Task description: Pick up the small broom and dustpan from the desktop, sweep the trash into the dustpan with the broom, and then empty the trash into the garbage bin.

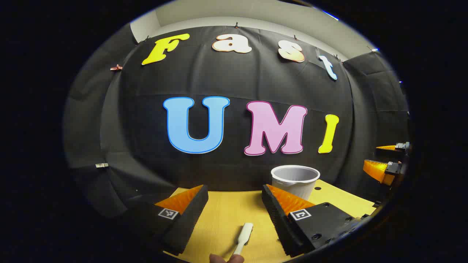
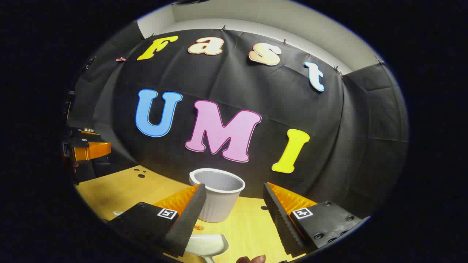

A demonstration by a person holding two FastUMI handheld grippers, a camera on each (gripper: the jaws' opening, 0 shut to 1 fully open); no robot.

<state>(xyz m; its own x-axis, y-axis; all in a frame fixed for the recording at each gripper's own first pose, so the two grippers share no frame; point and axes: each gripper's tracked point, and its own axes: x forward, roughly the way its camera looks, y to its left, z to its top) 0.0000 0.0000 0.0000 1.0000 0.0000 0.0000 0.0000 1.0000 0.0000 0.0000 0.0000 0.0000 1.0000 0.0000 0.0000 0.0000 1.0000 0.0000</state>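
Observation:
In the left gripper view my left gripper (image 1: pixel 234 190) is open above the yellow desktop (image 1: pixel 223 219). A white handle (image 1: pixel 244 237), apparently the small broom's, lies on the wood below and between its fingers, untouched. The white ribbed garbage bin (image 1: pixel 295 180) stands upright just beyond the right finger. In the right gripper view my right gripper (image 2: pixel 234 188) is also open, with the white dustpan (image 2: pixel 206 244) lying low between its fingers and the bin (image 2: pixel 217 199) right behind the left finger. A small orange scrap of trash (image 2: pixel 199 227) lies by the bin's foot.
The black cloth wall closes off the back of the desktop. Each view shows the other gripper at its side edge: right gripper (image 1: pixel 384 170), left gripper (image 2: pixel 87 149). Small dark holes (image 2: pixel 139 175) dot the wood. A fingertip (image 2: pixel 252 259) pokes in at the bottom edge.

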